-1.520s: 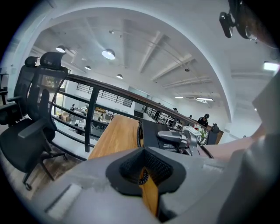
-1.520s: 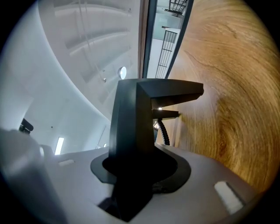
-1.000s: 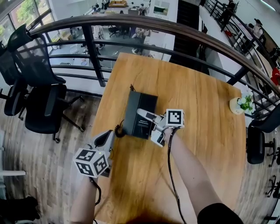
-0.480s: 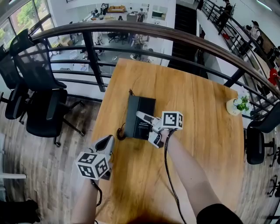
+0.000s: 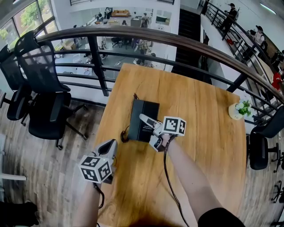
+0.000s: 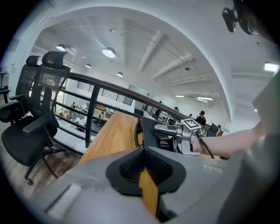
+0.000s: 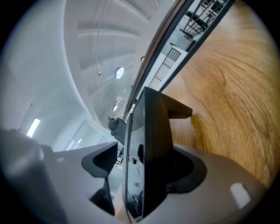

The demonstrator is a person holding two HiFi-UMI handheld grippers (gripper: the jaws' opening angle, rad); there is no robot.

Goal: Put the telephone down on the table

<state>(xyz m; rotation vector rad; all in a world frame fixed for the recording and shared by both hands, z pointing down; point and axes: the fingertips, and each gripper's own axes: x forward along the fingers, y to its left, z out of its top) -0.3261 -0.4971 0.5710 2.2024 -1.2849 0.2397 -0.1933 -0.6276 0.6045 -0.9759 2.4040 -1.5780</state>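
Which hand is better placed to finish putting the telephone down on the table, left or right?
Right. The right tongs are opening with the telephone between them, resting on the table. The left tongs are empty, away from it.

Two black mesh office chairs (image 5: 42, 84) at the left, close together, on a wooden plank floor (image 5: 49, 177). Dark curved railing (image 5: 177, 41) across the top, with upright posts and thinner bars under it. Beyond it, lower down, an open office with desks. Small green plant (image 5: 240, 109) in a white pot at the right. Another black chair (image 5: 262, 148) lower right. Some people (image 5: 230, 12) on a walkway, top right.
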